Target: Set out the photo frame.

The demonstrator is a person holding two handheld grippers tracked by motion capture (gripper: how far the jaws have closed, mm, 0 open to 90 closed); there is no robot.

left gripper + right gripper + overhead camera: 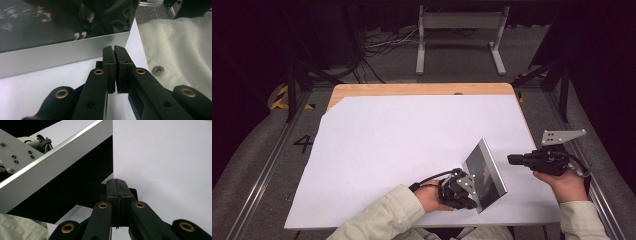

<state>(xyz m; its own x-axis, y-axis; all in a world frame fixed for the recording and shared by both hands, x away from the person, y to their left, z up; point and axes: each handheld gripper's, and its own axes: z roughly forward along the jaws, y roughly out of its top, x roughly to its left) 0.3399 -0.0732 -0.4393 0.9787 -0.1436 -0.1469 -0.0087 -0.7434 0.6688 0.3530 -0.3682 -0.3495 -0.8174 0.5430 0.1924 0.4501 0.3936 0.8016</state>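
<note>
Nearby, the propped panel (484, 175) separates both grippers on white sheet (387, 145).

The left gripper (457, 192) sits half hidden behind the tilted dark panel (484, 172) near the table's front edge — its jaw tips unseen from above; the panel's glossy reflections stay unreadable — blurred.

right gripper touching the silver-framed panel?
Apart. The high view shows white sheet between the right gripper and the tilted silver-framed panel; its jaws are shut on nothing.
</note>
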